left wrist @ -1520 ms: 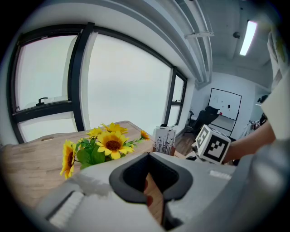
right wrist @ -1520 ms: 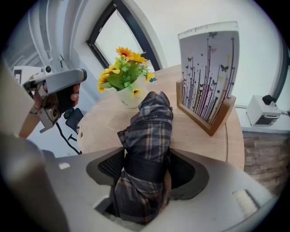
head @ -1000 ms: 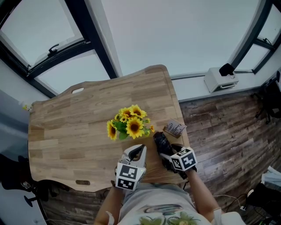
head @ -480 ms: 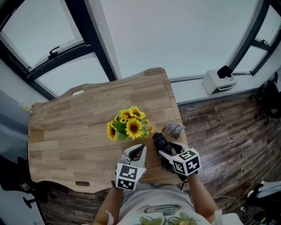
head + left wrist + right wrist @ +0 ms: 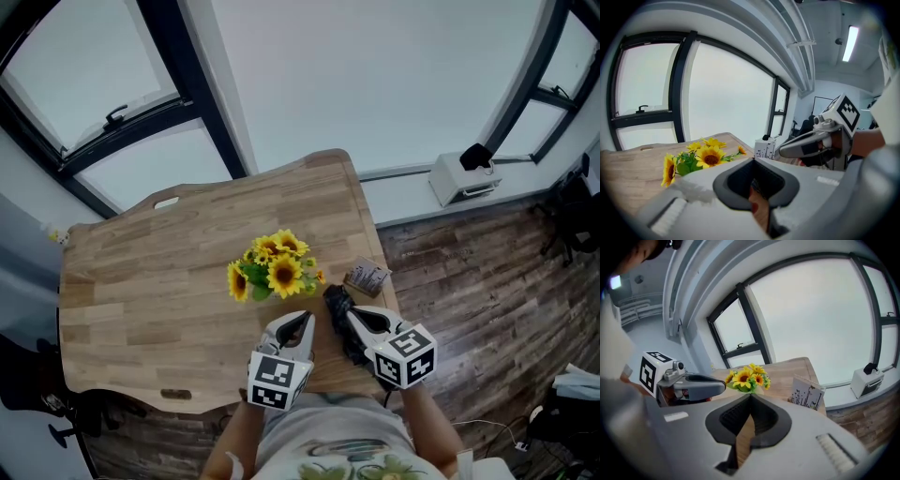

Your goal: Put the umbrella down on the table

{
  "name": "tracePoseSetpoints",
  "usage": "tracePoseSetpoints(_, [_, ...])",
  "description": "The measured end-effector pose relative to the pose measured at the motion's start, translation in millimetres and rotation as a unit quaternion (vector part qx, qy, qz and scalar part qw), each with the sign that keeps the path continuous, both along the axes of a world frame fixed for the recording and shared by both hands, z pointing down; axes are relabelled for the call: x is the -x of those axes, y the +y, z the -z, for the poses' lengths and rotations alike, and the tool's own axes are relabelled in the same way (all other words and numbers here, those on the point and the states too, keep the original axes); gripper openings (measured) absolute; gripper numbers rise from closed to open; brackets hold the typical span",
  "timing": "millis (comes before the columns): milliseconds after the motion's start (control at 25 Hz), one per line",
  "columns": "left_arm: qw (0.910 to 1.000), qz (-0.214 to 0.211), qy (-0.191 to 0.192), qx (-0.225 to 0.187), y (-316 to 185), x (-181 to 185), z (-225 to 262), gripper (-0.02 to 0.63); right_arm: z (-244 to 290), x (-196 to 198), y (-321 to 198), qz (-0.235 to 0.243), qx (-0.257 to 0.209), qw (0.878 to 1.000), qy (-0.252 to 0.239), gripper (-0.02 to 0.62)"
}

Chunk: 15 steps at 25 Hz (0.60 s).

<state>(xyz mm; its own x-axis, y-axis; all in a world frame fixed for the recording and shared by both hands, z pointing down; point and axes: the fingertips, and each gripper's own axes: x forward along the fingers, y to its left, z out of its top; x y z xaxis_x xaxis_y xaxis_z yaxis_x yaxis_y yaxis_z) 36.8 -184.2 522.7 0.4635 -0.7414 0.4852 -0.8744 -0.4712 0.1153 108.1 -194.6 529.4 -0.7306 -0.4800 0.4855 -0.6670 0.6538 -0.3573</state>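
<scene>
The black folded umbrella (image 5: 338, 306) lies on the wooden table (image 5: 141, 281) near its front right edge, and nothing grips it. My right gripper (image 5: 350, 314) hangs just above it, shut and empty; in the right gripper view its jaws (image 5: 750, 395) meet tip to tip. My left gripper (image 5: 306, 318) hovers to the left of the umbrella, over the table's front edge. It is shut and empty too, as the left gripper view (image 5: 753, 160) shows. Part of the umbrella is hidden under the right gripper.
A bunch of sunflowers (image 5: 275, 267) stands mid-table, just beyond both grippers. A small printed card box (image 5: 367, 277) sits at the right edge beside the umbrella's far end. A white unit (image 5: 461, 175) rests by the window. Wooden floor lies right of the table.
The right gripper let go of the umbrella, rose off it and shut its jaws. The umbrella stays lying on the table. The left gripper has kept still.
</scene>
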Motion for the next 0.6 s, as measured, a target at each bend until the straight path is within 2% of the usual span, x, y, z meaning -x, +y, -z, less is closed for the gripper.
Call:
tracePoseSetpoints(320, [1.0, -0.004, 0.003, 0.0, 8, -3, 3, -0.002, 20, 3, 7, 0.004, -0.051, 0.999, 0.007, 0.0])
tracePoseSetpoints(600, [1.0, -0.005, 0.008, 0.0, 13, -6, 3, -0.002, 20, 6, 16, 0.01, -0.056, 0.998, 0.012, 0.0])
